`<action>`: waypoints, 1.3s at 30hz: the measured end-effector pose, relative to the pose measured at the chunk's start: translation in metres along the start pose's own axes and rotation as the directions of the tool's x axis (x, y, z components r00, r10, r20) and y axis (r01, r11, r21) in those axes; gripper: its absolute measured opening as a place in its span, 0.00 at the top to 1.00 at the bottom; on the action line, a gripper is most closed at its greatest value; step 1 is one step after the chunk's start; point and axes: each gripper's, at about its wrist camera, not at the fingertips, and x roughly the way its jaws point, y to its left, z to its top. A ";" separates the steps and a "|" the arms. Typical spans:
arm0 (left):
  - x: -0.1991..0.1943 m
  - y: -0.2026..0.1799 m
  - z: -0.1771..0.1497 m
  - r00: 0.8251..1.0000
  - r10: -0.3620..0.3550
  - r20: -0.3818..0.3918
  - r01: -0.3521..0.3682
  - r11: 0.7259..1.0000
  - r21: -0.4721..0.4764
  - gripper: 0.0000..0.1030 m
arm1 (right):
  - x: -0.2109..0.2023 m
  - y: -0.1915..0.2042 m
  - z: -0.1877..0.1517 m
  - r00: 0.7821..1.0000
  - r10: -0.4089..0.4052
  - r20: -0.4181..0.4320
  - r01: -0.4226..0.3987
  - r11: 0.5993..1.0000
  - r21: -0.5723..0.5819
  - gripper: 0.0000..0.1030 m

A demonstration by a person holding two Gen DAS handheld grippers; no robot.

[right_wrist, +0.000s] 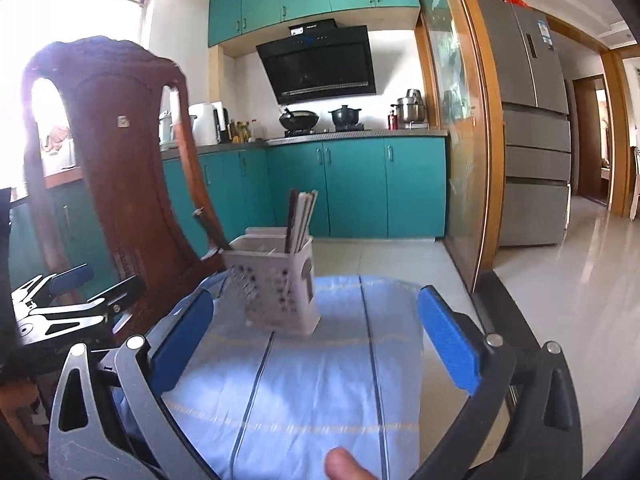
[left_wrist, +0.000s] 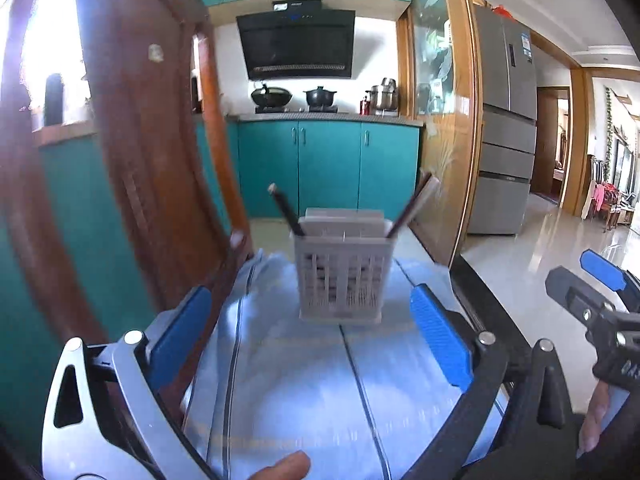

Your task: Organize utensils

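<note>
Both grippers, left (left_wrist: 310, 338) and right (right_wrist: 316, 340), stood open and empty near the caddy (left_wrist: 342, 276). Chopsticks (right_wrist: 300, 220) already stood inside; withdrawing level would probably avoid tipping it.

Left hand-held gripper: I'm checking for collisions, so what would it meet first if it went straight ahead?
Most likely the utensil holder, which stands centred between the open fingers of the left hand-held gripper on the blue cloth. Nothing shows in between, though depth is hard to judge.

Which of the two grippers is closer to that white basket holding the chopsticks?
Hard to call; roughly equal. The left gripper faces the utensil holder head-on, open. The right gripper, also open, sits to the left gripper's right, with the holder ahead, slightly left.
</note>
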 end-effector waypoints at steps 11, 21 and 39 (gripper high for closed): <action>-0.095 -0.002 -0.002 0.997 0.027 0.070 -0.029 0.999 0.025 0.04 | -0.072 0.037 -0.006 0.998 -0.035 0.053 0.040 0.993 -0.111 0.03; -0.124 -0.003 0.002 0.993 0.034 0.111 -0.036 0.999 0.019 0.04 | -0.098 0.045 -0.002 0.995 -0.028 0.099 0.042 0.989 -0.143 0.03; -0.128 -0.009 0.003 0.992 0.027 0.123 -0.030 0.999 0.024 0.04 | -0.117 0.032 0.000 0.991 -0.041 0.125 0.056 0.992 -0.117 0.03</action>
